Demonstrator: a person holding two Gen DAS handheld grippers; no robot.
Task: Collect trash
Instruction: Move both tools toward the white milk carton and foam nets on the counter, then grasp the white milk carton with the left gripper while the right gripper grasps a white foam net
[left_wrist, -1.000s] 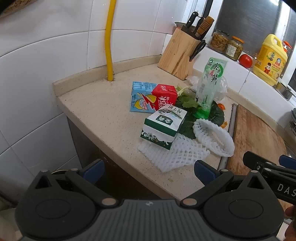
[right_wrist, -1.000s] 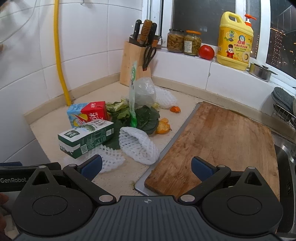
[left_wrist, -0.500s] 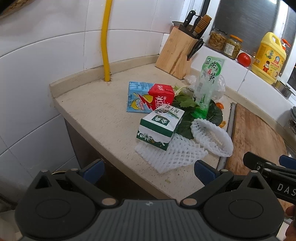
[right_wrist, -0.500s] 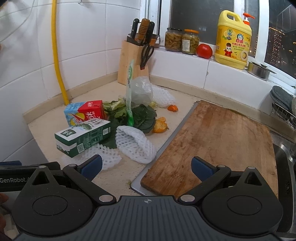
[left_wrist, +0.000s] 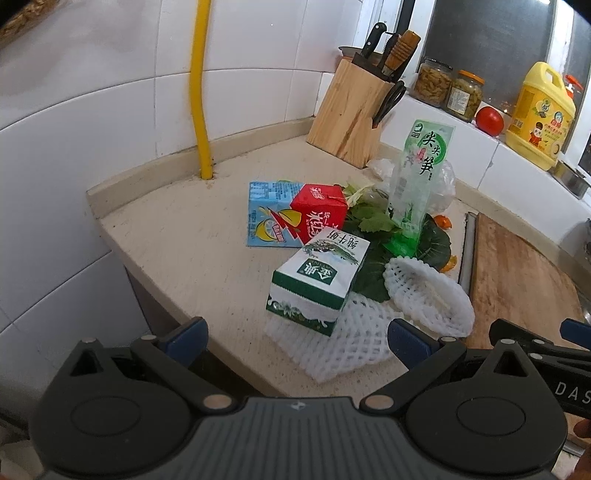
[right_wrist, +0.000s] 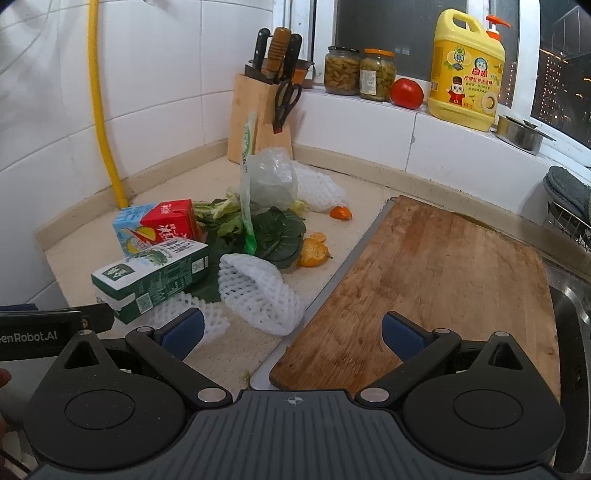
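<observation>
White wall tiles back a beige stone worktop (left_wrist: 177, 254) in a kitchen corner, where a yellow pipe (left_wrist: 201, 92) rises at the far left. Beside it lies the trash: a blue-and-red drink carton (left_wrist: 291, 218) flat on the worktop, then a green-and-white milk carton (left_wrist: 317, 280) resting on a white foam fruit net (left_wrist: 347, 343), with a second foam net (left_wrist: 428, 295) just right of it. Behind them, green vegetable leaves (right_wrist: 273, 232) spread under an upright green plastic wrapper (left_wrist: 421, 184) and a crumpled clear plastic bag (right_wrist: 271, 177); orange peel pieces (right_wrist: 314, 253) lie near the leaves. A wooden knife block (right_wrist: 255, 118) stands against the wall. Further right, a wooden cutting board (right_wrist: 436, 280) covers the worktop, and pickle jars (right_wrist: 356, 72), a tomato (right_wrist: 406, 93) and a yellow detergent jug (right_wrist: 467, 70) line the window ledge. The left gripper (left_wrist: 295, 341) hangs at the worktop's edge before the milk carton, fingers apart and empty; the right gripper (right_wrist: 291, 330) hovers over the board's near corner, fingers likewise spread wide.
</observation>
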